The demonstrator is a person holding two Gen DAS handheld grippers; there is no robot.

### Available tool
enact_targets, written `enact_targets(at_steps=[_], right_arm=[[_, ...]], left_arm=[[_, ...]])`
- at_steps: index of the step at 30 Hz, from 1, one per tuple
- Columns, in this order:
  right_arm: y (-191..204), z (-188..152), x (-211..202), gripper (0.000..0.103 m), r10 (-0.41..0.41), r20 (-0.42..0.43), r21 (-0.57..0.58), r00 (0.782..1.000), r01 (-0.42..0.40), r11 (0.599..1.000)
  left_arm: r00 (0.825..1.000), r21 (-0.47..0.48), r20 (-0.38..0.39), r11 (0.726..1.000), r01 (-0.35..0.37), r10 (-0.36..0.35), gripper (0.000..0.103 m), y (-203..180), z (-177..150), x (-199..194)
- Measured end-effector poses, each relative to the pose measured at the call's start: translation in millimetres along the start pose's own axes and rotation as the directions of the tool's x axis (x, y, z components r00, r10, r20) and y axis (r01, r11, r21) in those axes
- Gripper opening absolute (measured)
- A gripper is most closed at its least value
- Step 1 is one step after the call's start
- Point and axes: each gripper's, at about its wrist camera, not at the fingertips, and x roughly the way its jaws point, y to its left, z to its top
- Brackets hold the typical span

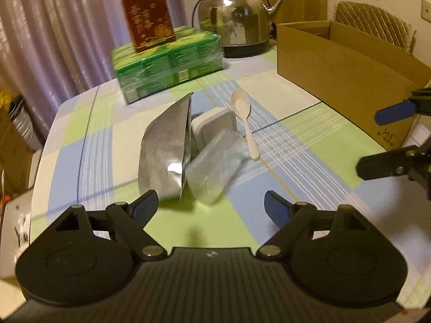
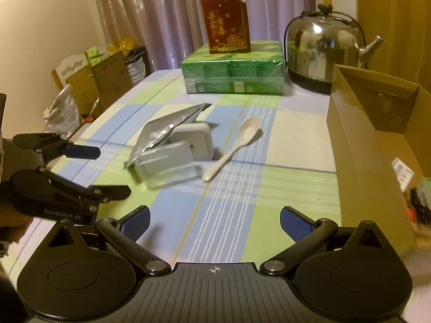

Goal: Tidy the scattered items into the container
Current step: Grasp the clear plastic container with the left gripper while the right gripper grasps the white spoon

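Note:
A silver foil pouch (image 1: pixel 165 148) (image 2: pixel 167 127), a small white box (image 1: pixel 215 125) (image 2: pixel 195 140), a clear plastic box (image 1: pixel 215 164) (image 2: pixel 165 167) and a white spoon (image 1: pixel 243 118) (image 2: pixel 234 148) lie together mid-table. The open cardboard box (image 1: pixel 339 80) (image 2: pixel 369 145) stands at the right. My left gripper (image 1: pixel 211 207) (image 2: pixel 105 171) is open just short of the pouch and clear box, holding nothing. My right gripper (image 2: pixel 214 222) (image 1: pixel 377 142) is open over bare cloth, nearer than the spoon, beside the cardboard box.
A green wrapped pack (image 1: pixel 168 71) (image 2: pixel 233 72) with a red-brown carton (image 1: pixel 146 13) (image 2: pixel 226 23) on top and a steel kettle (image 1: pixel 234 18) (image 2: pixel 326 51) stand at the back of the checked tablecloth (image 2: pixel 242 196). Boxes and bags (image 2: pixel 91 80) sit on the floor left.

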Motion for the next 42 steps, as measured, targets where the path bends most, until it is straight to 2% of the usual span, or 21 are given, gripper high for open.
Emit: enact_targets(at_steps=[1,6,8,10,12,18,22,25,29,37,40,42], right_arm=[[-2.4,3.6,6.6,0.1,-0.001,0.0,0.007,1.0,0.001,1.0],[-18.1,25.2,39.2,0.076,-0.002,-0.001,0.067,1.0,0.002,0.998],[-22.8,32.8,51.2,0.062,-0.008,0.001,0.078,1.0,0.008,0.997],[-26.2,39.2,63.9,0.054,-0.012,-0.004,0.083,1.0,0.012,0.996],[-28.1,43.6,75.4,0.051,-0.01,-0.012,0.086,1.0,0.011,0.996],[-27.1,48.1,98.3,0.046,-0.006,-0.029,0.083,1.0,0.009,0.996],[-30.1,48.2,110.3,0.041,-0.009,-0.04,0.107,0.999,0.014,0.994],[-30.6,47.7,117.2,0.036,-0.012,-0.043,0.109,0.999,0.016,0.994],[-27.1,48.4,127.4,0.028,-0.013,-0.053,0.089,0.998,0.018,0.996],[-14.3,47.7,147.4,0.025,-0.037,-0.066,0.044,0.997,0.04,0.998],[-11.0,47.7,149.1,0.017,-0.053,-0.068,0.022,0.996,0.055,0.998],[-9.3,46.1,147.5,0.016,-0.066,-0.071,0.0,0.995,0.066,0.998]], left_arm=[[1.0,0.012,0.003,1.0,0.004,-0.004,0.081,0.7,2.9,5.6],[1.0,0.065,0.002,0.998,0.017,-0.017,0.075,1.8,12.9,28.9],[1.0,0.067,-0.001,0.997,0.025,-0.025,0.067,3.0,15.8,35.6],[1.0,0.07,-0.002,0.997,0.031,-0.031,0.061,3.1,17.9,40.8],[0.999,0.072,-0.006,0.997,0.037,-0.037,0.053,2.7,18.6,44.3],[0.999,0.071,-0.022,0.996,0.049,-0.047,0.049,1.7,19.0,56.1],[0.998,0.047,-0.04,0.998,0.049,-0.048,0.036,2.8,19.5,60.4],[0.996,-0.009,-0.062,0.998,0.067,-0.067,0.026,5.2,20.5,60.1],[0.994,-0.062,-0.079,0.996,0.071,-0.076,0.025,5.0,19.4,54.8],[0.996,-0.09,-0.064,0.995,0.049,-0.055,0.026,-1.0,16.3,51.3],[0.997,-0.095,-0.061,0.995,0.041,-0.047,0.026,-1.8,15.9,50.9],[0.997,-0.097,-0.062,0.994,0.041,-0.047,0.026,-2.4,15.4,50.5]])
